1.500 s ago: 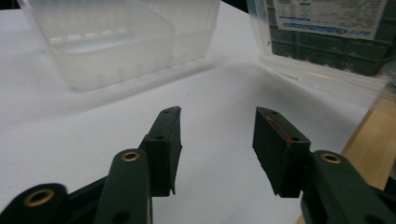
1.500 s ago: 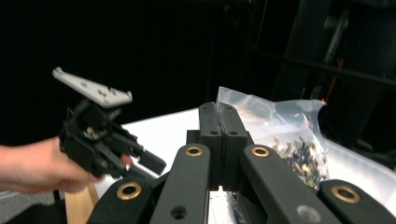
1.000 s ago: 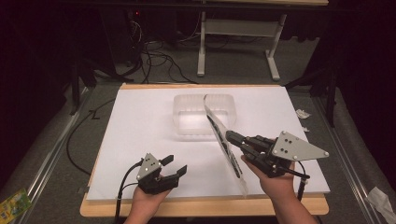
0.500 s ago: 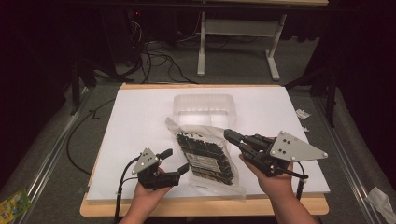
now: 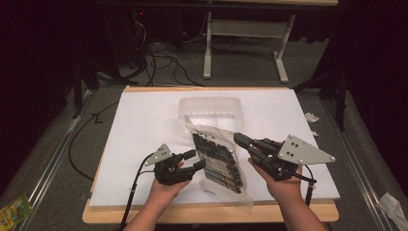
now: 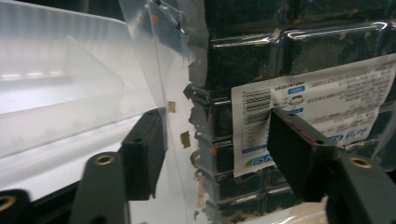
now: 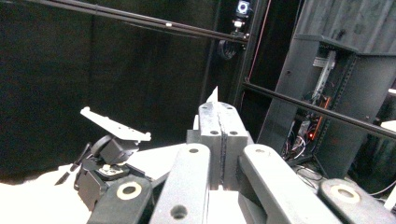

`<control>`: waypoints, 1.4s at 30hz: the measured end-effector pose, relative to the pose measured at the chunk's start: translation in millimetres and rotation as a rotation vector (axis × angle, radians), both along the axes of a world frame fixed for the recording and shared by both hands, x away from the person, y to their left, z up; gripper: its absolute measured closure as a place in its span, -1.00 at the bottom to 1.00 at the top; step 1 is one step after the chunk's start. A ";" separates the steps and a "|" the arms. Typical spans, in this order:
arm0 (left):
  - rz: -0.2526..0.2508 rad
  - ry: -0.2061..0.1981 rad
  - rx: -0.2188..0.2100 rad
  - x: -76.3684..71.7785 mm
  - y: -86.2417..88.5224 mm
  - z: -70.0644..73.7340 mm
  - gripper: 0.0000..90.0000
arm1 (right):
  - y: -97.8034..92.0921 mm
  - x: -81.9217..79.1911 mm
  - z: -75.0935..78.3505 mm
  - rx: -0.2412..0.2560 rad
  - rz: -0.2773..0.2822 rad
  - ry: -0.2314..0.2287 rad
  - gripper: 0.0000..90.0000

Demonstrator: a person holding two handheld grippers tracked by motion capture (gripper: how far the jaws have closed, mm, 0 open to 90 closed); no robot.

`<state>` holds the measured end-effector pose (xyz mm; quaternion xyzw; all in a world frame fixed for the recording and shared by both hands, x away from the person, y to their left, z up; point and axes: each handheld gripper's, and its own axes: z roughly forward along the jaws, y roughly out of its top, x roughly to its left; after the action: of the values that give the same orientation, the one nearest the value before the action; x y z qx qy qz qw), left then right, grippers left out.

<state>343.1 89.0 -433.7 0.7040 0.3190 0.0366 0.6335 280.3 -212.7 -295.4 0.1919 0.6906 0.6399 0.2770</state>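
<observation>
Left tongs (image 5: 194,160) agape, right tongs (image 5: 240,141) pressed tight together.

White label (image 6: 322,100) on the packet (image 6: 280,51) bears a barcode; its print seems too blurred to read.

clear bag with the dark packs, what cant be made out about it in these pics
- Label text on the clear bag: left gripper view, print too small, partly behind one finger of the left tongs.
- Pinch point: right gripper view, the right tongs are shut with just a clear sliver above the tips.
- Bag's right edge: high view, behind the right tongs.
- Clear container: high view, its near side sits behind the bag.
</observation>
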 end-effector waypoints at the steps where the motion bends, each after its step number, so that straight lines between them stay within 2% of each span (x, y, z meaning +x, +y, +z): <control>1: 0.018 -0.011 0.010 -0.8 0.6 0.5 0.08 | -1.1 0.2 -1.0 0.002 -0.004 0.004 1.00; 2: 0.018 -0.011 0.010 -0.8 0.6 0.5 0.23 | -1.1 0.2 -1.0 0.002 -0.004 0.004 1.00; 3: 0.031 -0.019 0.017 -1.4 1.4 1.1 0.23 | -2.3 0.4 -1.9 0.008 -0.006 0.009 1.00; 4: 0.049 -0.023 0.020 -2.3 1.9 2.0 0.38 | -3.8 0.5 -2.4 0.010 -0.011 0.005 1.00; 5: 0.057 -0.031 0.022 -2.7 2.4 2.7 0.54 | -5.1 0.5 -2.5 0.015 -0.013 0.007 1.00; 6: 0.089 -0.042 0.039 -4.0 2.2 3.8 0.93 | -6.6 0.2 -2.4 0.018 -0.016 0.008 1.00; 7: 0.102 -0.047 0.039 -4.2 3.3 5.6 1.00 | -9.5 -0.2 -1.3 0.026 -0.018 0.005 1.00; 12: 0.122 -0.086 0.068 -7.5 2.9 12.1 1.00 | -13.5 -0.7 0.3 0.035 -0.032 -0.002 1.00; 15: 0.155 -0.125 0.062 -9.1 7.1 22.1 1.00 | -18.2 -0.6 1.1 0.047 -0.049 -0.002 1.00; 16: 0.155 -0.125 0.062 -9.1 7.1 22.1 1.00 | -18.2 -0.6 1.1 0.047 -0.049 -0.002 1.00; 18: 0.179 -0.159 0.062 -8.6 11.8 30.5 1.00 | -21.6 0.4 1.5 0.050 -0.060 -0.004 1.00; 21: 0.195 -0.179 0.057 -7.1 14.4 34.8 1.00 | -26.3 2.9 -2.1 0.050 -0.085 0.004 1.00; 24: 0.202 -0.184 0.077 -6.9 12.6 31.5 1.00 | -29.2 6.3 -6.5 0.052 -0.096 0.018 1.00; 25: 0.205 -0.188 0.100 -7.1 10.5 26.8 1.00 | -31.9 9.1 -13.3 0.048 -0.103 0.037 1.00; 26: 0.205 -0.188 0.100 -7.1 10.5 26.8 1.00 | -31.9 9.1 -13.3 0.048 -0.103 0.037 1.00; 28: 0.207 -0.199 0.133 -7.9 7.5 22.1 1.00 | -34.8 10.8 -20.3 0.047 -0.115 0.057 1.00; 34: 0.196 -0.215 0.163 -12.5 2.7 17.1 1.00 | -47.9 10.2 -36.9 0.070 -0.122 0.103 1.00; 39: 0.194 -0.228 0.180 -14.1 -1.1 15.3 1.00 | -56.3 8.6 -44.5 0.081 -0.127 0.128 0.91; 42: 0.194 -0.231 0.186 -14.3 -2.9 14.3 1.00 | -59.8 9.9 -48.5 0.083 -0.118 0.146 0.69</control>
<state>328.7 86.2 -419.5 0.7166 0.3057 0.2078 0.5914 290.2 -272.5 -343.9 0.2898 0.6695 0.6346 0.2551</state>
